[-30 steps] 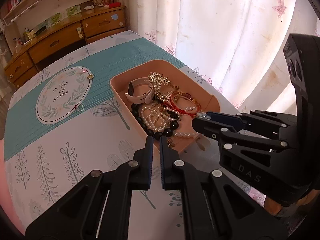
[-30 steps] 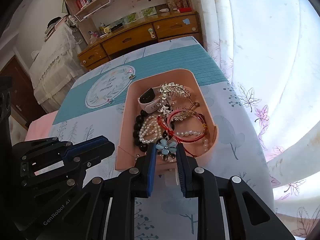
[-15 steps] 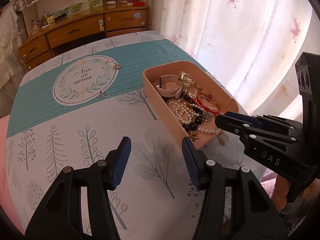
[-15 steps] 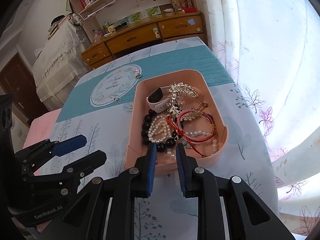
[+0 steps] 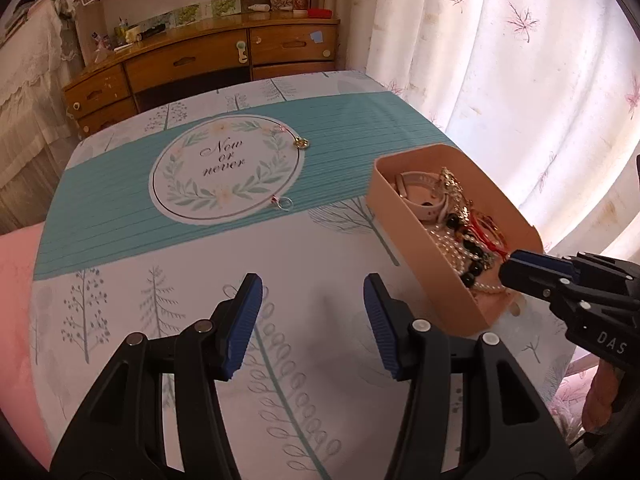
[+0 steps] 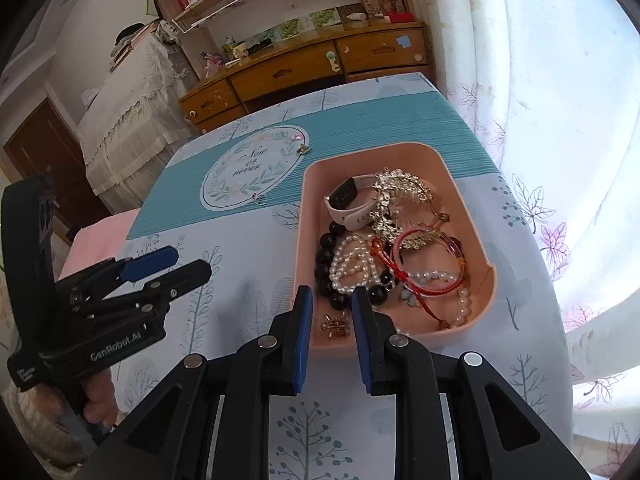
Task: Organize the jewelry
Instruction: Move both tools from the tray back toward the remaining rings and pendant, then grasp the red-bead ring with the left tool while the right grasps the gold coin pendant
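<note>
Left claw [image 5: 312, 322] has backed off the tray [image 6: 472, 216] and opened wide, empty; right claw [image 6: 330, 330] sits narrow, empty, over its near rim. Jewelry [image 6: 384, 256] is tangled: pulling one strand may drag others out onto worktop [image 5: 280, 256].

The round picture [image 5: 226, 170] on the cloth over my counter says "Now or never" in curly letters. My right gripper [image 5: 600, 300] has "DAS" on its side. My left gripper [image 6: 120, 308] says "GenRobot.AI". A smaller label beside that is too tiny to read.
</note>
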Available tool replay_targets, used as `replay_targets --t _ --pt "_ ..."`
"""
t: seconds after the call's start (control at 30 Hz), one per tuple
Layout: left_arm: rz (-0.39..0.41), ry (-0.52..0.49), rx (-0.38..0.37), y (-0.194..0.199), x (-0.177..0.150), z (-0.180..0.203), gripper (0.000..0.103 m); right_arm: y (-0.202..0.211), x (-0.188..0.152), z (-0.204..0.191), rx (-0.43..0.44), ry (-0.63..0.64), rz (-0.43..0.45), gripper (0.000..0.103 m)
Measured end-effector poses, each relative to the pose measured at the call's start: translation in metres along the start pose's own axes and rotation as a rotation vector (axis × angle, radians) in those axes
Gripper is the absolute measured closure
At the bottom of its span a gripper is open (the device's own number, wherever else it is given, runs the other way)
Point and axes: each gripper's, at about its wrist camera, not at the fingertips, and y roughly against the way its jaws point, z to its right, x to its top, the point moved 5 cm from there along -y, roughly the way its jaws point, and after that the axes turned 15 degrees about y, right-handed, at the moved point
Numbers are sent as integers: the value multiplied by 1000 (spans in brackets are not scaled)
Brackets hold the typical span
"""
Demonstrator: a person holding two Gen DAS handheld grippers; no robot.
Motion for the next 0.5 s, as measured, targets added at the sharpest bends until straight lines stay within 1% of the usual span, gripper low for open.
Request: replay_targets --t 0.1,0.2,0.23,0.33,0.4,0.5 --pt "-13 -62 -48 -12 17 -13 53 -5 15 -10 26 35 -2 83" --pt "-22 -187 -41 -31 30 -21 57 -6 36 -18 53 67 7 83" --pt "-28 -237 -31 -39 34 -24 60 -7 44 -20 62 77 14 83" --pt "-46 -338 -20 -64 46 -30 68 -10 69 -26 80 101 36 83" --pt "-60 -382 -23 -79 52 -32 72 -12 81 -29 77 113 44 83" --pt "-79 -455 -49 -97 59 -28 73 -20 95 -32 78 129 44 83"
